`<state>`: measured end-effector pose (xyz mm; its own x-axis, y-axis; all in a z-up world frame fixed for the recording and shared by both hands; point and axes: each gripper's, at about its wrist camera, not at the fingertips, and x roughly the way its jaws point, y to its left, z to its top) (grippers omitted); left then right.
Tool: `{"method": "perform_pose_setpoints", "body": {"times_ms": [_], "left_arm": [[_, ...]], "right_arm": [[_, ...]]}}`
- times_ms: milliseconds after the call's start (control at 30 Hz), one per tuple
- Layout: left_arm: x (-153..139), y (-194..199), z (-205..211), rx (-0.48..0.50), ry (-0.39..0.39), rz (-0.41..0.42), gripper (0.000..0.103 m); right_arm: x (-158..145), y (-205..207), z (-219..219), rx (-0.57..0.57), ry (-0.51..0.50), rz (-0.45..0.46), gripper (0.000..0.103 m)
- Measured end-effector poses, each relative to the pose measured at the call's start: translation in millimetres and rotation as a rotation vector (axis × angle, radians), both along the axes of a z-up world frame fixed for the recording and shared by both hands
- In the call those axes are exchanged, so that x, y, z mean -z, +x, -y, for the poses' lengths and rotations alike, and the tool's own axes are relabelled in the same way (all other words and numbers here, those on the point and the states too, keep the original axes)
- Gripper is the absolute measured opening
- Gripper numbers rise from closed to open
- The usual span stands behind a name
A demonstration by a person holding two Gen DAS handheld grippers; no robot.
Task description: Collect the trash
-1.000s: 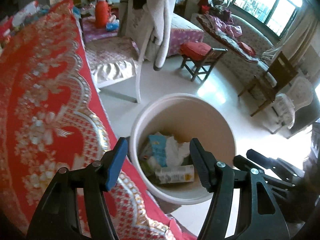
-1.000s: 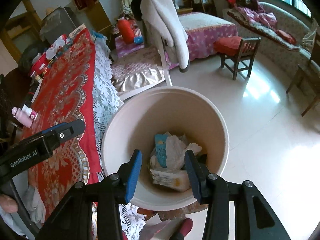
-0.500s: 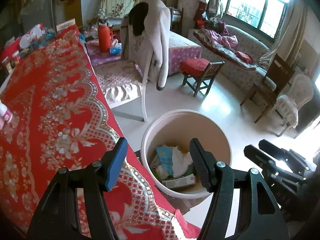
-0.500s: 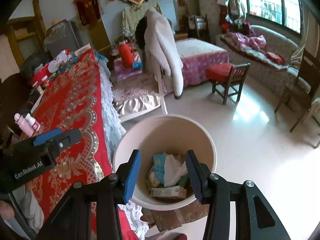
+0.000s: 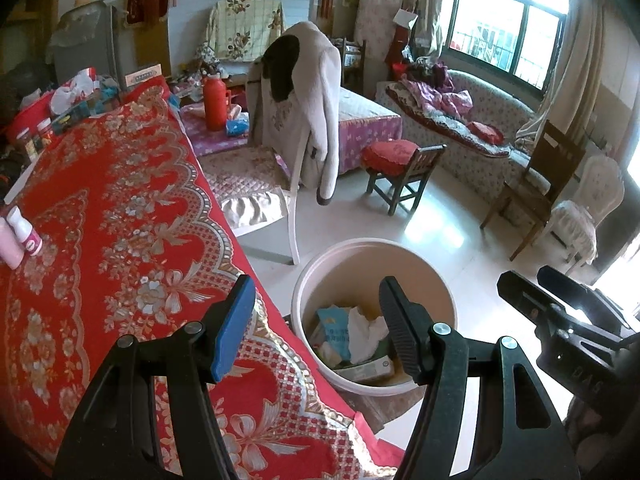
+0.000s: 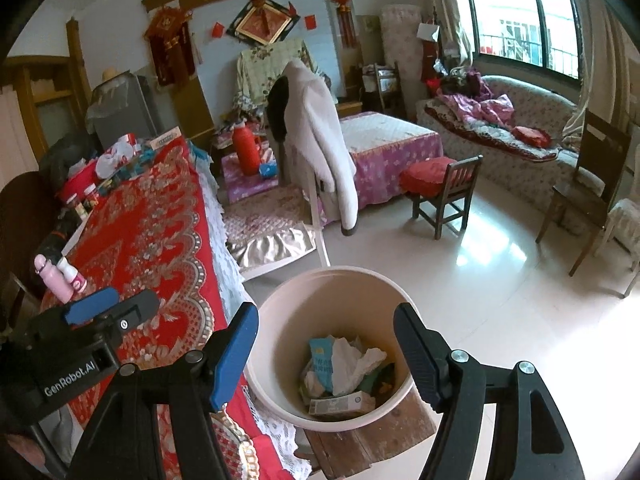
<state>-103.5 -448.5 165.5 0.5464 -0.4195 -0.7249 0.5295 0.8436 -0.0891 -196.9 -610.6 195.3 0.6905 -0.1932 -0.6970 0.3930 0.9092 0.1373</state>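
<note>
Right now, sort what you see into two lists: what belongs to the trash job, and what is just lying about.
Belongs to the job:
- bin
- crumpled tissue in it
- blue packet in it
- flat carton in it
- left tool, open, holding nothing
- right tool, open, holding nothing

Just lying about:
- pink bottles on the red tablecloth
- red thermos
- coat on a chair
- wooden stool
</note>
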Motion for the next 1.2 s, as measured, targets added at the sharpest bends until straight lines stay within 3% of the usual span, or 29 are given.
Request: {"method": "perform_pose_setpoints", "body": {"times_ms": [433, 1200], "left_arm": [[-10, -2, -11, -0.008, -0.01, 0.053, 0.063], [-12, -2, -17, -0.002, -0.017, 0.046, 0.063]], "right_arm": [[-12, -2, -7, 0.007, -0.019, 0.03, 0.071], [-11, 3, -18, -0.007, -0.016, 0.02, 0.072]]}}
